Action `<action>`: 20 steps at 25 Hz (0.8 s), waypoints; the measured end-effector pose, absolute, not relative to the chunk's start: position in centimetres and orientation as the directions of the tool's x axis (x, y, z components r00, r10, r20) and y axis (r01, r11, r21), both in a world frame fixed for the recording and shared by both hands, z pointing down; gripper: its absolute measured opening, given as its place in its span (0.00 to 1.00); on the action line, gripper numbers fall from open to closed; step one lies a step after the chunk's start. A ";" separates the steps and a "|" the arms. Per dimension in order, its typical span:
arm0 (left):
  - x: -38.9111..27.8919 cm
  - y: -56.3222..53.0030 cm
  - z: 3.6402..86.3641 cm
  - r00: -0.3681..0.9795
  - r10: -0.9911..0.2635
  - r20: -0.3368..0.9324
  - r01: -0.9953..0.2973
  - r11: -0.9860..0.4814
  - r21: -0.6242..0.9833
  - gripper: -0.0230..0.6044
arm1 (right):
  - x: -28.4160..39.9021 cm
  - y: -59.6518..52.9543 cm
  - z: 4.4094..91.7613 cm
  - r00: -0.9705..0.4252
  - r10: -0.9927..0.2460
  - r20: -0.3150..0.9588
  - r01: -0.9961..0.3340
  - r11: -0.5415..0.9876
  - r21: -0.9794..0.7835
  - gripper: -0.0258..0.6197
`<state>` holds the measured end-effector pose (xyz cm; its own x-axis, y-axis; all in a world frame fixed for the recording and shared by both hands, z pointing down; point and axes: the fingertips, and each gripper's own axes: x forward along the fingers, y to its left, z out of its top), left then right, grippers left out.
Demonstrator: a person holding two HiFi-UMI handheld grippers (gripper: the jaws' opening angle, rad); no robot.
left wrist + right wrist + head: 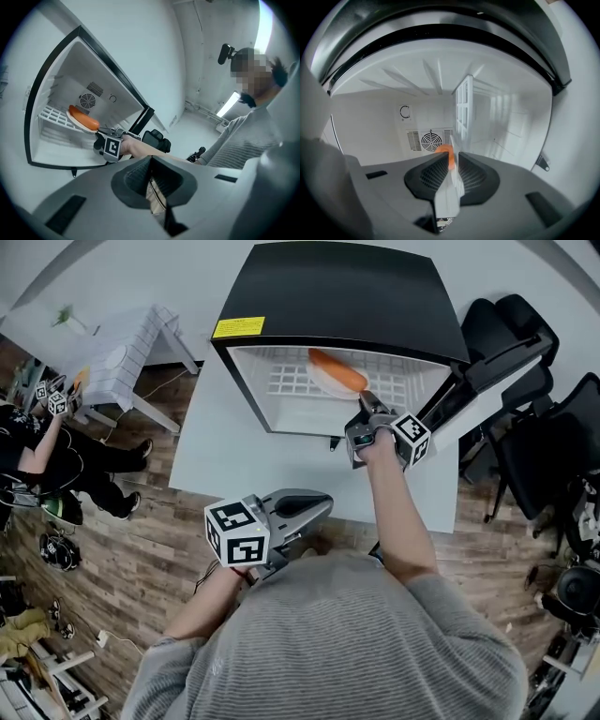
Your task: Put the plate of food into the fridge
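Note:
A small fridge [337, 282] with a black top stands open on a white table [220, 460]. Inside, a white plate [323, 381] carrying a long orange piece of food [337, 371] lies over the wire shelf [291, 381]. My right gripper [367, 416] reaches into the opening, shut on the plate's near rim. In the right gripper view the plate [451, 187] shows edge-on between the pads of the right gripper [451, 161], with the food [449, 154] just beyond. My left gripper [309, 507] hangs back near my body, shut and empty; the left gripper [151, 164] faces the fridge [56, 84].
The fridge door [487, 381] stands open to the right. Black office chairs [553, 427] crowd the right side. A white stand [122, 362] and another person [37, 456] are at the left on the wooden floor. A fan vent [431, 139] sits in the fridge's back wall.

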<state>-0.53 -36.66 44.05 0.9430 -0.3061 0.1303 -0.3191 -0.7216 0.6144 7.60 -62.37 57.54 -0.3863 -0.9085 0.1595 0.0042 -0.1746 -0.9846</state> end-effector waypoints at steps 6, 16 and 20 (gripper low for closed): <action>-1.1 -36.3 43.5 0.945 -0.311 0.100 -0.304 -0.726 0.617 0.05 | 7.9 -62.1 57.8 -0.392 -0.903 0.176 -0.025 -0.180 -0.983 0.17; -1.5 -37.4 43.2 0.940 -0.332 0.082 -0.314 -0.741 0.593 0.05 | 8.8 -59.6 56.5 -0.438 -0.877 0.196 -0.242 -0.095 -0.966 0.18; -0.4 -37.4 43.7 0.951 -0.297 0.080 -0.285 -0.754 0.592 0.05 | 9.3 -57.9 55.7 -0.467 -0.859 0.207 -0.356 -0.031 -0.934 0.18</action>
